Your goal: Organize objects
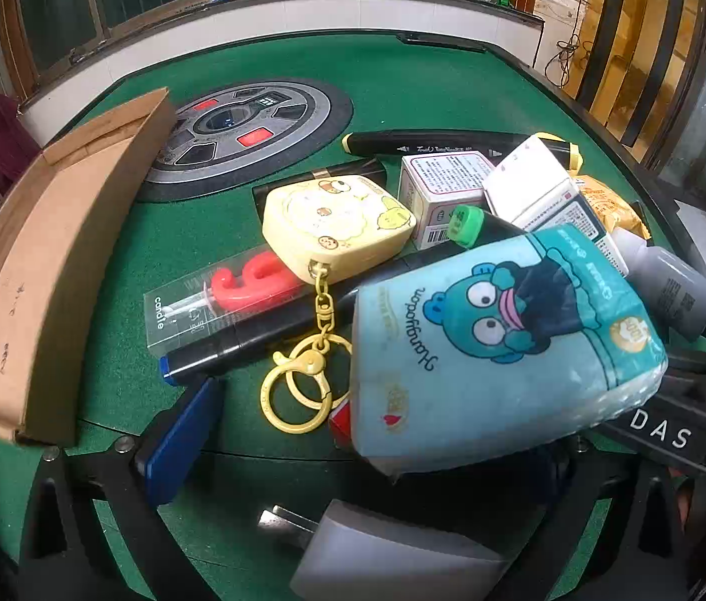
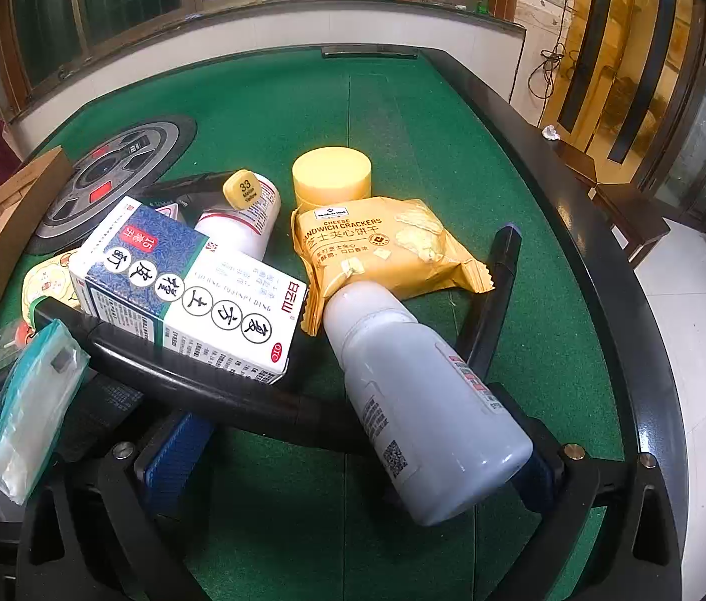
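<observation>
Here, left gripper point(image 1: 353, 430) spread around teal cartoon tissue pack point(image 1: 498, 345); right gripper point(image 2: 353, 451) likewise apart.

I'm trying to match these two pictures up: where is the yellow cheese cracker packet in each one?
Left wrist view: the cracker packet peeks out at the right edge, mostly hidden behind the white boxes.
Right wrist view: the cracker packet lies in plain sight near the centre, in front of a yellow round tub.
Shared landmark: the round grey panel in the green table.
</observation>
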